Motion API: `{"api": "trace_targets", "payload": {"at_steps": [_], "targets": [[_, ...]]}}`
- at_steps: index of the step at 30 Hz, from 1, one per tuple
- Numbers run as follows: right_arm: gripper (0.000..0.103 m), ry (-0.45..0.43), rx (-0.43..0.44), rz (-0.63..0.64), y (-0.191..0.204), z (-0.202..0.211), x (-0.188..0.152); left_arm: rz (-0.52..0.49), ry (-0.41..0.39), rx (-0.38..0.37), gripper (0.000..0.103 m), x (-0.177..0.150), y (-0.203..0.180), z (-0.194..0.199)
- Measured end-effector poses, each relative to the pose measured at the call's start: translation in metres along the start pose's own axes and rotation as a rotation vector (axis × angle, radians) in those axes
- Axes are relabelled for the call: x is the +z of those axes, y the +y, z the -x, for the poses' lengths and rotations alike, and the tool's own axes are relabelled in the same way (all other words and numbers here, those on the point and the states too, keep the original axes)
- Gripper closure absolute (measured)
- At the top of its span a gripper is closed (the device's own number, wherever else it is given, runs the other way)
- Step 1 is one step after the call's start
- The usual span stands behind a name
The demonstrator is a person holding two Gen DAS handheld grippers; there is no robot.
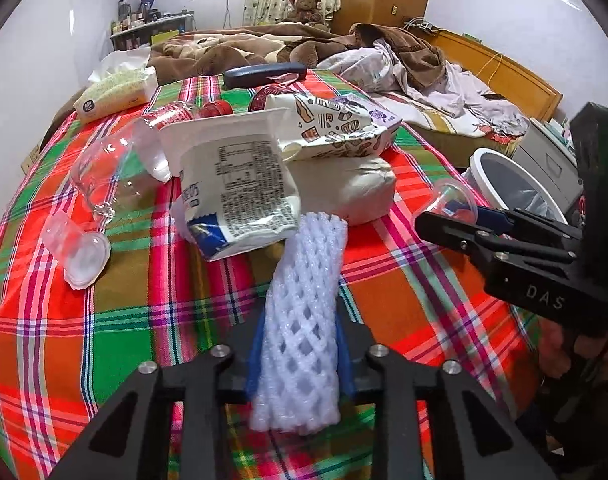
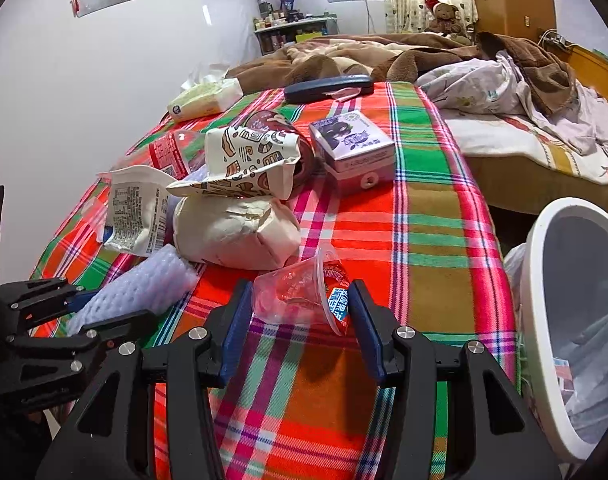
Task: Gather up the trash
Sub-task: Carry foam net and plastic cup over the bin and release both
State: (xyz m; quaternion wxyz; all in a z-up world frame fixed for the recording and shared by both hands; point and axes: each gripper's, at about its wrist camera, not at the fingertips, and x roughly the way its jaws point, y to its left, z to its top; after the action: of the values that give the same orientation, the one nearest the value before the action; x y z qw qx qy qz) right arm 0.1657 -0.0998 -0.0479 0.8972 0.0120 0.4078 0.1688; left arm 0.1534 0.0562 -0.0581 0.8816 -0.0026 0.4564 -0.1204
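Note:
My left gripper (image 1: 299, 344) is shut on a white foam fruit net (image 1: 304, 304), lifted above the plaid cloth; the net also shows in the right wrist view (image 2: 143, 280). My right gripper (image 2: 299, 312) has its jaws around a clear plastic jelly cup (image 2: 299, 292) with a blue-and-red peeled lid, touching both pads; the cup shows in the left wrist view (image 1: 452, 200). The white trash bin (image 2: 544, 320) with a bag liner stands off the table's right edge, also in the left wrist view (image 1: 516, 184).
On the plaid table (image 1: 103, 340) lie a white yogurt pouch (image 1: 235, 184), a patterned paper bag (image 1: 336, 128), a beige wrapped packet (image 2: 231, 232), a purple carton (image 2: 352, 148), clear cups (image 1: 103, 176), a small lidded cup (image 1: 79, 248), a tissue pack (image 1: 115, 92) and a dark case (image 1: 263, 74). A bed lies behind.

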Motion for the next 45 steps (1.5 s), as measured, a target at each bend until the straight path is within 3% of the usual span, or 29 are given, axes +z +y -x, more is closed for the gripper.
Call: {"api": "trace_targets", "payload": {"at_steps": [24, 45], "targets": [[0.053, -0.156, -0.074, -0.068, -0.045, 0.07, -0.005, -0.087, -0.144, -0.061, 0.073, 0.017, -0.081, 0.049], [0.053, -0.23, -0.237, -0.186, -0.121, 0.114, -0.015, -0.223, -0.165, -0.18, 0.073, 0.054, -0.183, 0.03]]}}
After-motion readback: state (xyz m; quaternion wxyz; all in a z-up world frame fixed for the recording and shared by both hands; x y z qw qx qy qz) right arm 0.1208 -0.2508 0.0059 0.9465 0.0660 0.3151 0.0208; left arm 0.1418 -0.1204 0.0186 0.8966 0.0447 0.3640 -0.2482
